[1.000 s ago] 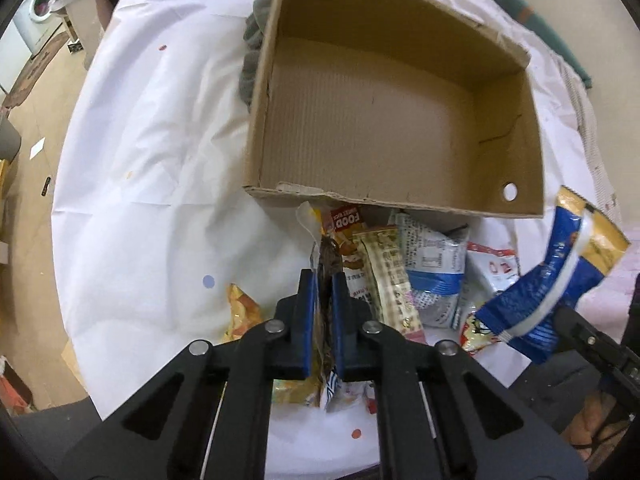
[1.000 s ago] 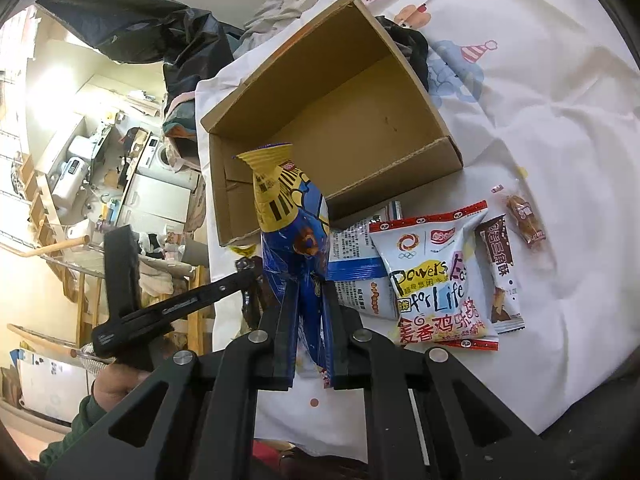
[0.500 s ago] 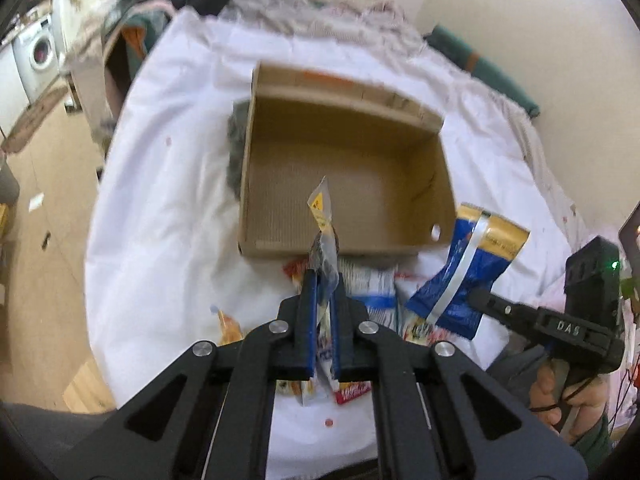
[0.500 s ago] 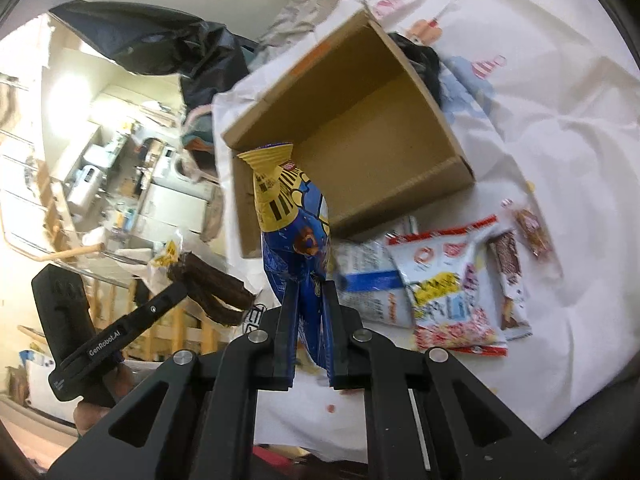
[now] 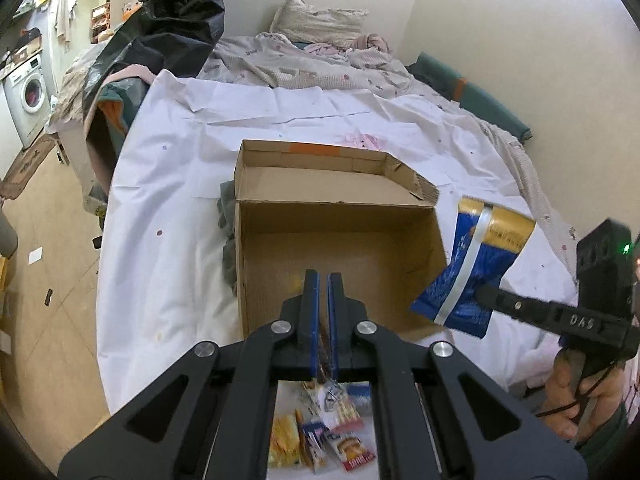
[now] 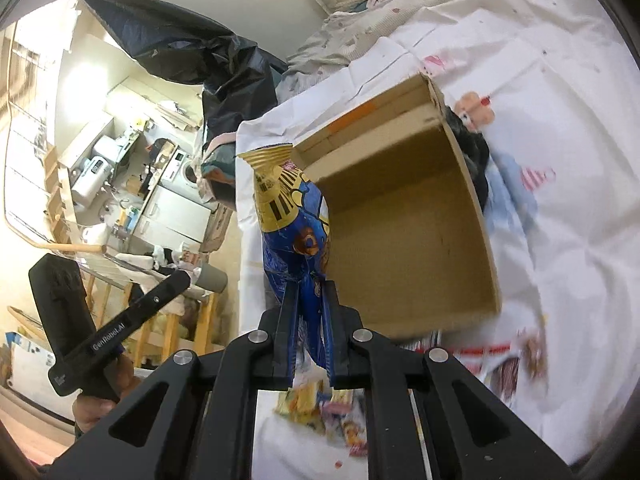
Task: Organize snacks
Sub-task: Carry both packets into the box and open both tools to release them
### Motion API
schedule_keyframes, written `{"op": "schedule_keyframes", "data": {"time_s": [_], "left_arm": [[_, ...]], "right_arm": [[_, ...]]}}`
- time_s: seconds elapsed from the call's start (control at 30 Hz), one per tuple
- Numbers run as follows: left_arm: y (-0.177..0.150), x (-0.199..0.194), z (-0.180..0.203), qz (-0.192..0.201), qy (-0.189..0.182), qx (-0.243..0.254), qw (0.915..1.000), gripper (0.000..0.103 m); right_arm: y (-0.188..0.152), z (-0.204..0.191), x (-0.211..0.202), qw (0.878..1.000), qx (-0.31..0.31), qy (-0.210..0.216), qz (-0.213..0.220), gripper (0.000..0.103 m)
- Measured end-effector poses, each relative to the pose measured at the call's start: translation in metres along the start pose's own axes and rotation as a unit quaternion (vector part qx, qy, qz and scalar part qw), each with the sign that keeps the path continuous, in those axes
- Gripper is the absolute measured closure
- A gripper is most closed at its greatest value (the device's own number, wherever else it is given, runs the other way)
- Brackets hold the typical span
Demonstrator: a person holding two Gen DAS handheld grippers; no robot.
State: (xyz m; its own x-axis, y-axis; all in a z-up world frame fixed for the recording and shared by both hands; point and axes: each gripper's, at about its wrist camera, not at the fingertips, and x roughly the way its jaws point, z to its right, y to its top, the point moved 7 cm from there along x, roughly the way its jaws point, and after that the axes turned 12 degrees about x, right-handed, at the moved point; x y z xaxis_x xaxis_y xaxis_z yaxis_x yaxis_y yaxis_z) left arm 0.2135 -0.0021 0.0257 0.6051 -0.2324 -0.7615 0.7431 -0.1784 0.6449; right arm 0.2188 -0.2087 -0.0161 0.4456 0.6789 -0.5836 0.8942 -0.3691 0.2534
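Currently, left gripper point(image 5: 323, 280) is clamped narrow on a thin snack packet point(image 5: 325, 344), frame centre, over the open cardboard box point(image 5: 340, 216). Right gripper point(image 6: 310, 292) is pinched on a blue-gold snack bag point(image 6: 294, 216), seen at the box's left edge. Loose snacks point(image 5: 320, 436) are seen at bottom centre.

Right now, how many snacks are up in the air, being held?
2. A blue bag is clamped in the right gripper beside the cardboard box. A small packet is pinched in the left gripper over the box, mostly hidden by the jaws.
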Motion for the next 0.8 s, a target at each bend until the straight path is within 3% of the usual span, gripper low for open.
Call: {"op": "schedule_keyframes", "data": {"time_s": [0.17,0.4,0.47,0.5,0.53,0.57,0.67,0.8], "left_arm": [[-0.008,0.045,-0.01,-0.028,-0.001,-0.01,0.9996,0.101],[-0.042,0.076,-0.027,-0.072,-0.029,-0.059,0.9952,0.099],[-0.048,0.08,-0.027,-0.083,-0.029,-0.067,0.9939,0.078],[-0.05,0.082,-0.024,-0.089,-0.032,-0.069,0.9931,0.046],[-0.053,0.086,-0.02,-0.096,-0.038,-0.071,0.9921,0.021],[-0.055,0.091,-0.015,-0.099,-0.047,-0.072,0.9913,0.016],[-0.061,0.111,-0.001,-0.139,-0.046,-0.05,0.988,0.015],[-0.081,0.146,0.011,-0.233,-0.055,-0.043,0.97,0.015]], "right_arm": [[0.012,0.019,0.032,1.0,0.001,-0.025,-0.011,0.092],[-0.003,0.06,0.071,0.996,0.021,-0.065,-0.051,0.092],[-0.004,0.058,0.079,0.996,0.016,-0.069,-0.06,0.092],[-0.004,0.058,0.081,0.996,0.019,-0.067,-0.063,0.092],[-0.005,0.057,0.082,0.995,0.022,-0.067,-0.065,0.092],[-0.005,0.055,0.082,0.995,0.023,-0.066,-0.066,0.092],[-0.005,0.058,0.088,0.994,0.037,-0.066,-0.079,0.087],[0.001,0.074,0.085,0.992,0.056,-0.093,-0.069,0.082]]}}
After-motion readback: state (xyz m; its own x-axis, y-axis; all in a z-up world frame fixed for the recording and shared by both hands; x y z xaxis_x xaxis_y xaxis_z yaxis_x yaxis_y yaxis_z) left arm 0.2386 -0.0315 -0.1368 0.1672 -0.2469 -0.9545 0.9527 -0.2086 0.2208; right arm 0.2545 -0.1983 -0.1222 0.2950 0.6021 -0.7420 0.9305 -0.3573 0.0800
